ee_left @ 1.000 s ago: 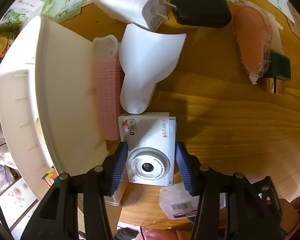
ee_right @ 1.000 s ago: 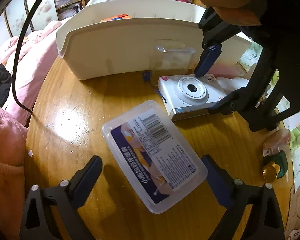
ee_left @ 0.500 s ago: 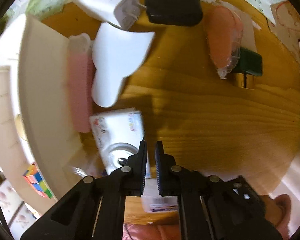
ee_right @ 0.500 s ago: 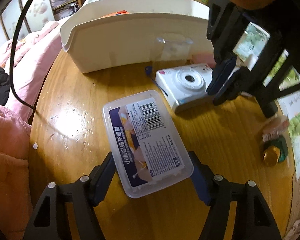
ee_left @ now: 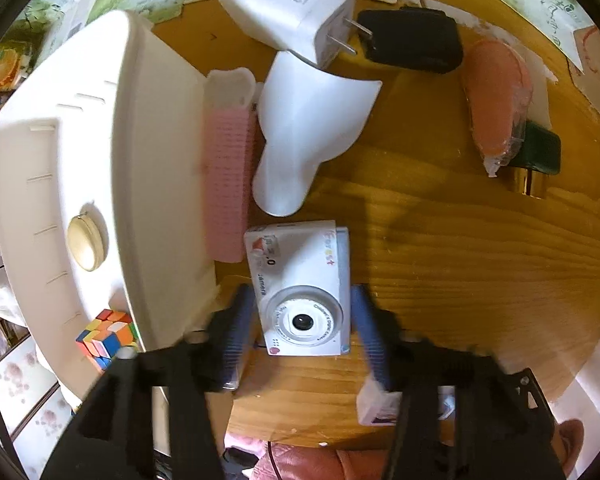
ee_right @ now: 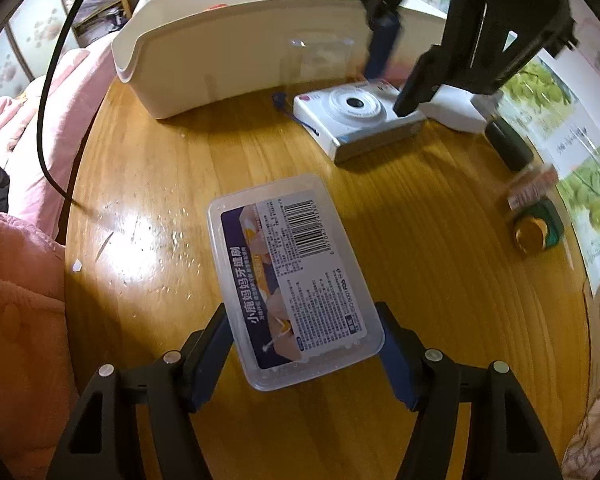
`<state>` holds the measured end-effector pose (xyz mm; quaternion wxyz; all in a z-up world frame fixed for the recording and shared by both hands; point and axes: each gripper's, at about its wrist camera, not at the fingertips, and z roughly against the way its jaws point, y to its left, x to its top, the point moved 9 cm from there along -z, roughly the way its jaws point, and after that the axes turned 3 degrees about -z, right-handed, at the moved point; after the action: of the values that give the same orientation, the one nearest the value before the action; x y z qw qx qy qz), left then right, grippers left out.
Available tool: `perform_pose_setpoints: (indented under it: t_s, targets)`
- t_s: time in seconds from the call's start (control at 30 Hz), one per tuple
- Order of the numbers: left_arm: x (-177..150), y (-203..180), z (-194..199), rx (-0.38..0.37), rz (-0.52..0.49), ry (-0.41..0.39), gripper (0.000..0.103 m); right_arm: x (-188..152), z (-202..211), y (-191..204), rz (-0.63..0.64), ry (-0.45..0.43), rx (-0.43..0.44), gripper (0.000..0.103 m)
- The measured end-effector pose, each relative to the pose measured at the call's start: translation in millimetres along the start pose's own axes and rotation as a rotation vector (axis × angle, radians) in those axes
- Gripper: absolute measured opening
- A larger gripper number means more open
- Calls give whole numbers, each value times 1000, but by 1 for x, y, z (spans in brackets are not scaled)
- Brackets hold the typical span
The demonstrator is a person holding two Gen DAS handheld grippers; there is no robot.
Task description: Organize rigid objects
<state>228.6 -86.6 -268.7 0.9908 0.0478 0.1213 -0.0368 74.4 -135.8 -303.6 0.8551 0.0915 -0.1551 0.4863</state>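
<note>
A white toy camera (ee_left: 300,280) lies lens-up on the round wooden table (ee_left: 460,260), beside a cream plastic bin (ee_left: 80,160). My left gripper (ee_left: 302,300) points down over it. Its jaws are opening and blurred, one on each side of the camera, not pressing it. In the right wrist view the same camera (ee_right: 356,116) lies under the left gripper (ee_right: 394,84), in front of the bin (ee_right: 240,60). My right gripper (ee_right: 302,320) is shut on the near end of a clear lidded plastic box (ee_right: 288,264) with a barcode label, which rests flat on the table.
Inside the bin are a colour cube (ee_left: 104,336) and a round wooden piece (ee_left: 86,244). Past the camera lie a pink brush (ee_left: 226,184), a white scoop shape (ee_left: 308,120), a white charger (ee_left: 296,8), a black case (ee_left: 412,44), a wrapped orange item (ee_left: 496,92) and a gold-capped green bottle (ee_right: 538,230). A black cable (ee_right: 48,120) hangs at left.
The left jaws shut beside the camera half a second ago and now stand apart around it again. The right gripper moved up to the plastic box and its jaws narrowed onto its sides.
</note>
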Motion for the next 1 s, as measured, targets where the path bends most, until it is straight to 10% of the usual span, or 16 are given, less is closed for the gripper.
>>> perform_pose_setpoints:
  t_s: [0.17, 1.0]
  targets:
    - [3, 4, 0, 13, 6, 11, 70, -15, 4, 0, -33, 9, -2, 69]
    - [22, -12, -8, 43, 36, 0, 60, -58, 35, -1, -178, 37, -16, 69]
